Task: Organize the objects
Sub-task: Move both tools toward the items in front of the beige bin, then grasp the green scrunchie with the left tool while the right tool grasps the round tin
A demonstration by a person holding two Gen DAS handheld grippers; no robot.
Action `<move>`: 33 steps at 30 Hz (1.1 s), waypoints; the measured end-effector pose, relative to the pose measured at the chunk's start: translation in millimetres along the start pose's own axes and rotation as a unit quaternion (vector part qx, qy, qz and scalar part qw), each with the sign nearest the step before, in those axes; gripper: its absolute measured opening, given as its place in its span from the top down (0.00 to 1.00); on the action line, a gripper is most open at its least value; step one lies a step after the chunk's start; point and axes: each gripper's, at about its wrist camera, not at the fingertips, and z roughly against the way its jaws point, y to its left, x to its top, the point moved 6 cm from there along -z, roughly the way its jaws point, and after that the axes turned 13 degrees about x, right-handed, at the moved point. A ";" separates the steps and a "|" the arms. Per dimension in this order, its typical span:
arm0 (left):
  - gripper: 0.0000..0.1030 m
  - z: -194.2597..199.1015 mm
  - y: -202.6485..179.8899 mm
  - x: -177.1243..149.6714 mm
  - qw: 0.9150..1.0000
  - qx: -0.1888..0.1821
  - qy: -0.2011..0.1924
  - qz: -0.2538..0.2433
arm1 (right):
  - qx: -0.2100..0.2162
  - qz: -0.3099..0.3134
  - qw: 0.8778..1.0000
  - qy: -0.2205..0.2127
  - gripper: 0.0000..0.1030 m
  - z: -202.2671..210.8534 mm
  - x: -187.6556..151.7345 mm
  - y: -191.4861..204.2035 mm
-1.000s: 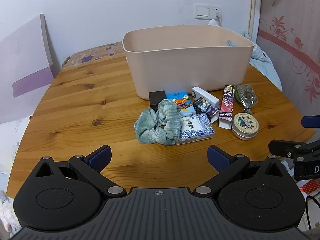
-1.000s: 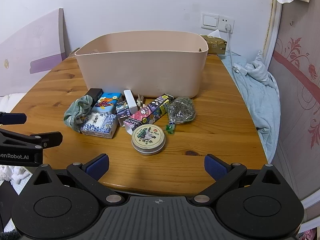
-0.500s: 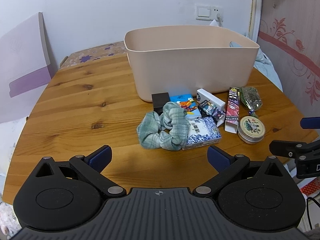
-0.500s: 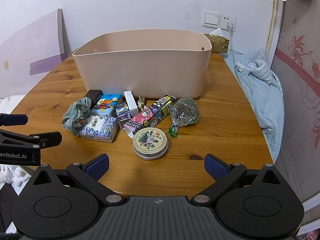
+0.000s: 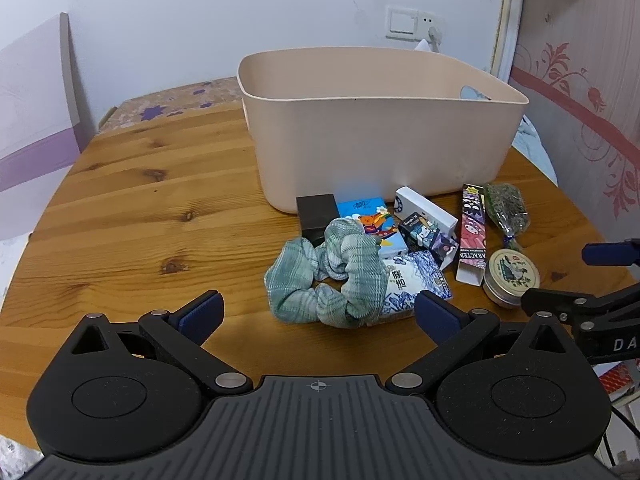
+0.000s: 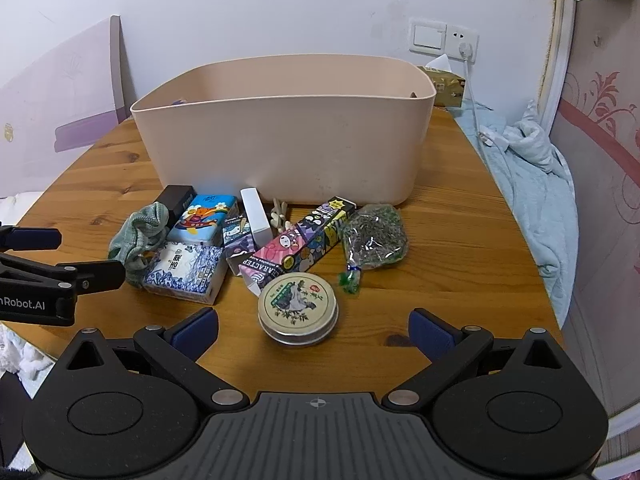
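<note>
My clutter sits in 1 tight cluster on the wooden table (image 5: pixel 152 200), pressed up against the near wall of the beige bin (image 5: pixel 380 136). Nearest my left tool is the green plaid scrunchie (image 5: pixel 332 276), which lies draped over the corner of a blue-and-white patterned packet (image 5: pixel 416 284). Behind the scrunchie a small black box (image 5: pixel 316 212) stands just in front of the bin wall, with a blue cartoon tissue pack (image 5: pixel 372 220) touching it on the right. A white box (image 5: pixel 426 210) lies tilted beside that, and 2 small dark cartoon boxes (image 5: pixel 428 236) crowd in between it and the patterned packet. Further right, a long pink-and-black carton (image 6: pixel 298 246) lies flat, slanting toward the bin. A clear bag of dried green bits (image 6: pixel 374 238) rests just beside the carton's far end. The round tin (image 6: pixel 298 306) with a printed lid sits closest to my right tool, near the carton's open end. I can also make out some small pale pieces (image 6: pixel 278 216) behind the white box, too small to identify.

My left gripper (image 5: pixel 318 312) hangs with its jaws spread wide, holding nothing, the scrunchie lying just ahead between its blue pads. My right gripper (image 6: pixel 314 326) is likewise spread wide and holds nothing, with the tin just ahead between its fingers.

Past the bin I see a wall switch (image 6: pixel 428 36) and crumpled pale blue cloth (image 6: pixel 532 176) off the table's right edge.
</note>
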 end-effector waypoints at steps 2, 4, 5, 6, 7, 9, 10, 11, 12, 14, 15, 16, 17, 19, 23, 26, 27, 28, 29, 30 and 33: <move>0.00 -4.8 -0.6 2.3 1.000 -0.001 0.004 -0.002 | 0.002 0.000 1.000 0.005 0.05 -4.9 0.3 -0.4; 0.00 -7.6 -0.7 4.4 1.000 -0.008 0.004 -0.001 | 0.003 -0.001 1.000 0.011 0.08 -10.0 0.4 -1.9; 0.00 -8.8 -1.3 5.5 1.000 -0.011 0.005 0.001 | 0.005 -0.003 1.000 0.014 0.08 -13.0 0.5 -2.7; 0.00 -9.8 -1.8 6.6 1.000 -0.015 0.005 0.003 | 0.006 -0.004 1.000 0.016 0.08 -15.1 0.7 -3.1; 0.00 -11.6 -2.2 7.8 1.000 -0.018 0.006 0.004 | 0.007 -0.005 1.000 0.018 0.08 -17.6 0.8 -4.0; 0.01 -14.5 -3.3 9.8 1.000 -0.021 0.008 0.006 | 0.008 -0.008 1.000 0.021 0.10 -21.2 0.6 -5.4; 0.05 -16.2 -3.6 10.5 1.000 -0.023 0.010 0.006 | 0.009 -0.009 1.000 0.024 0.10 -23.2 0.7 -6.3; 0.07 -18.2 -4.2 11.2 1.000 -0.025 0.014 0.006 | 0.010 -0.009 1.000 0.026 0.11 -24.7 0.4 -7.2; 0.12 -20.4 -4.6 11.6 0.999 -0.026 0.018 0.007 | 0.010 -0.009 1.000 0.028 0.12 -26.2 0.7 -7.8; 0.19 -25.0 -5.8 12.3 0.999 -0.030 0.026 0.009 | 0.011 -0.008 0.999 0.031 0.12 -29.6 1.3 -8.7; 0.21 -26.0 -6.3 12.2 0.999 -0.031 0.028 0.010 | 0.011 -0.007 0.999 0.033 0.13 -31.6 1.6 -8.8; 0.24 -27.6 -6.9 12.6 0.999 -0.032 0.030 0.008 | 0.012 -0.006 0.999 0.034 0.14 -33.2 1.9 -8.8; 0.26 -28.7 -7.4 13.1 0.999 -0.032 0.030 0.006 | 0.012 -0.005 0.999 0.037 0.16 -35.2 2.2 -8.8; 0.33 -30.4 -9.0 13.7 0.999 -0.032 0.030 0.001 | 0.013 -0.003 0.999 0.040 0.19 -38.6 2.2 -8.6; 0.50 -35.2 -14.3 13.0 0.999 -0.022 0.036 -0.023 | 0.016 0.003 0.999 0.049 0.26 -45.3 1.6 -5.1; 0.62 -35.9 -15.5 13.3 0.999 -0.025 0.036 -0.026 | 0.011 0.014 0.999 0.050 0.32 -47.3 1.6 -2.1; 0.70 -35.7 -15.5 13.4 0.999 -0.027 0.036 -0.025 | 0.010 0.017 0.999 0.050 0.36 -47.5 2.0 -1.6; 0.76 -36.0 -15.3 13.7 0.999 -0.028 0.036 -0.025 | 0.009 0.019 0.999 0.050 0.38 -47.7 2.6 -1.1; 0.78 -36.2 -14.5 13.7 0.999 -0.027 0.036 -0.025 | 0.009 0.019 0.999 0.049 0.41 -47.9 2.9 -0.7; 0.79 -36.3 -14.1 13.2 0.999 -0.027 0.035 -0.024 | 0.011 0.019 0.999 0.049 0.45 -48.3 3.4 -0.6; 0.83 -34.8 -12.0 12.3 0.999 -0.031 0.034 -0.017 | 0.014 0.021 0.998 0.051 0.50 -48.4 3.7 0.5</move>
